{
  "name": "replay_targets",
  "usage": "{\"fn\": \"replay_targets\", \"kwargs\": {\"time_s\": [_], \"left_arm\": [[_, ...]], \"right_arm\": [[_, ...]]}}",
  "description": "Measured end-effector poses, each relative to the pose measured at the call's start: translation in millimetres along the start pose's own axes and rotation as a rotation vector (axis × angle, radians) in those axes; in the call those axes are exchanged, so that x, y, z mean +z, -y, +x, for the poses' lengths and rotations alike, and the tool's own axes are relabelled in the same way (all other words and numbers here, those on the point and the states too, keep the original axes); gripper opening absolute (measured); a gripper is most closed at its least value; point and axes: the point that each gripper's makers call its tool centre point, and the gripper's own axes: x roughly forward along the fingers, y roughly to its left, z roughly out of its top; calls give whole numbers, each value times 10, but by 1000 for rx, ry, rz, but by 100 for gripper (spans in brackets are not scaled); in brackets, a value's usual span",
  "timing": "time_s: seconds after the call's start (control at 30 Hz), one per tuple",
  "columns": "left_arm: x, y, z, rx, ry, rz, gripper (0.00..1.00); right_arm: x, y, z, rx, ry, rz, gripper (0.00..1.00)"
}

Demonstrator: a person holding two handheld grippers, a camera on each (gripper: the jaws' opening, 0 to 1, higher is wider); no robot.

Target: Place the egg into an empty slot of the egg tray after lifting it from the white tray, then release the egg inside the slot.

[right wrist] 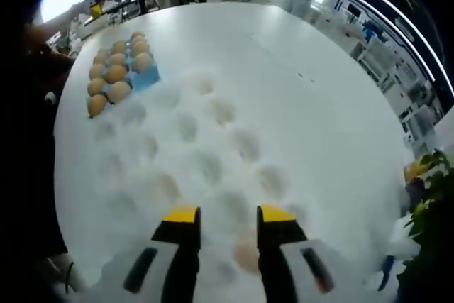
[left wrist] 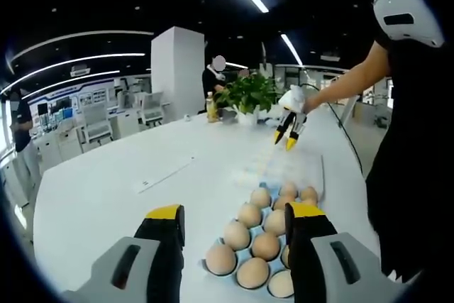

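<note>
In the left gripper view, a blue egg tray [left wrist: 213, 269] full of brown eggs [left wrist: 250, 214] lies between and beyond my left gripper's [left wrist: 235, 211] open jaws, which hold nothing. Past it lies the white tray [left wrist: 284, 167], with my right gripper [left wrist: 285, 140] hanging over its far end. In the right gripper view, the white tray [right wrist: 213, 140] spreads out below my open right gripper [right wrist: 228, 214]. One pale egg [right wrist: 245, 252] rests in a dimple just inside the right jaw, ungripped. The blue egg tray [right wrist: 147, 79] sits far off at the upper left, and one blue corner slot shows bare.
A large white round table [left wrist: 106, 182] carries both trays. A paper strip [left wrist: 167, 174] lies to the left of the trays. A potted plant [left wrist: 248, 94] and a bottle [left wrist: 211, 108] stand at the far edge. A person in black [left wrist: 411, 161] stands on the right.
</note>
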Motion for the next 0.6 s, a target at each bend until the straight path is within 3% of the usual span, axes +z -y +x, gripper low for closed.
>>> {"fn": "replay_targets", "kwargs": {"time_s": [0.6], "left_arm": [[-13, -12, 6, -1, -5, -1, 57]], "right_arm": [[-380, 244, -91, -39, -111, 4, 31]]}}
